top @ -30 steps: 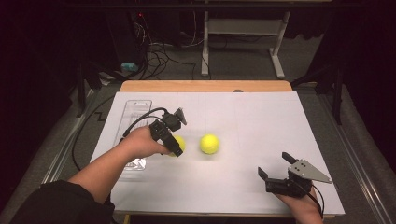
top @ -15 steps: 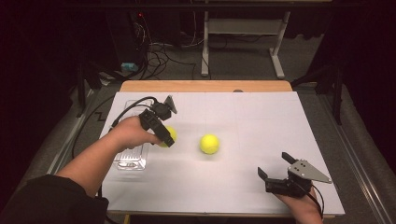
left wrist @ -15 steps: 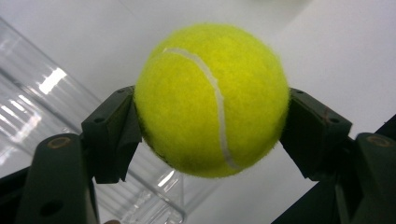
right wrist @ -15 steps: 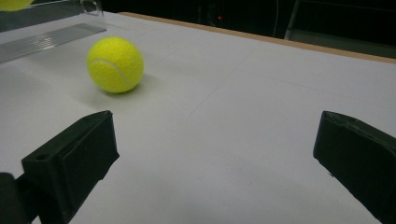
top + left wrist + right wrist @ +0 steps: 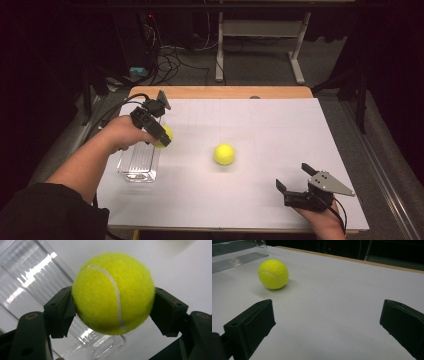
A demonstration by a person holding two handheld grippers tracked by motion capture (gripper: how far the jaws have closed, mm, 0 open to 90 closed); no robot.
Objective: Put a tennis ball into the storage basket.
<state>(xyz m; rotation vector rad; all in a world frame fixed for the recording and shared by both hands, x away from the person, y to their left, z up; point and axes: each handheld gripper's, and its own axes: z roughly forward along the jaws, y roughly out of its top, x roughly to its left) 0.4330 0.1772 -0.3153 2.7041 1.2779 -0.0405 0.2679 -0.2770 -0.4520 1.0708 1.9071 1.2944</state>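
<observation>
Tennis ball [image 5: 165, 136] clamped in left gripper [image 5: 161, 137] above near end of clear plastic container [image 5: 137, 162] at left edge of white table sheet [image 5: 260, 120] in high view; second ball [image 5: 224, 154] loose mid-sheet, right gripper [image 5: 296, 181] resting near front edge with jaws apart, dark room with cables and a white stand behind. Left gripper view: ball [image 5: 113, 293] pinched at both sides, ribbed container [image 5: 37, 277] beneath. Right gripper view: jaws wide, nothing between, loose ball [image 5: 273, 274] ahead on sheet [image 5: 342, 302].
</observation>
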